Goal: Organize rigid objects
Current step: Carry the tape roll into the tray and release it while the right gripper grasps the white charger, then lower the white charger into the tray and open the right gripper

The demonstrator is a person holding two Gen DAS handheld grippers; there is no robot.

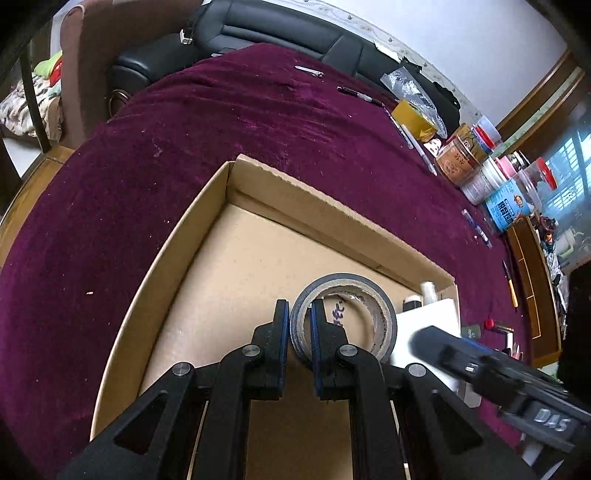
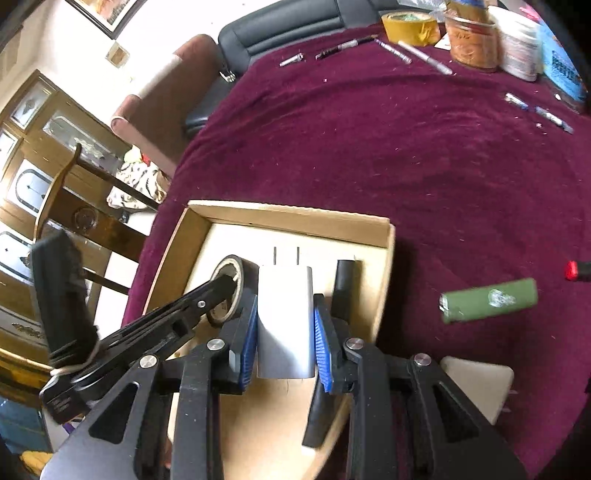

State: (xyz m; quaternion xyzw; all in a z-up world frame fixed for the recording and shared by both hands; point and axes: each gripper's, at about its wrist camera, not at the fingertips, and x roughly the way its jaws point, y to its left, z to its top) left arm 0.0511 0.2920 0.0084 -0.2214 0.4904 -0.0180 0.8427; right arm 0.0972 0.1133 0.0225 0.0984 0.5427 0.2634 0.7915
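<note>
A shallow cardboard box (image 1: 229, 173) sits on the purple cloth. My left gripper (image 1: 299, 314) is shut on the wall of a grey tape roll (image 1: 347, 284), one finger inside the ring and one outside, low over the box floor. In the right wrist view my right gripper (image 2: 285, 306) is shut on a white plug charger (image 2: 284, 295), its two prongs pointing away, above the box (image 2: 295, 218). The tape roll (image 2: 231, 271) hangs just left of the charger. A black cylinder (image 2: 345, 284) lies in the box on the right side.
On the cloth right of the box lie a green lighter (image 2: 487, 299) and a red-capped item (image 2: 572, 269). A yellow tape roll (image 2: 406, 26), several jars (image 1: 461, 158) and several pens (image 2: 424, 55) line the far edge. A black sofa (image 1: 258, 33) stands beyond.
</note>
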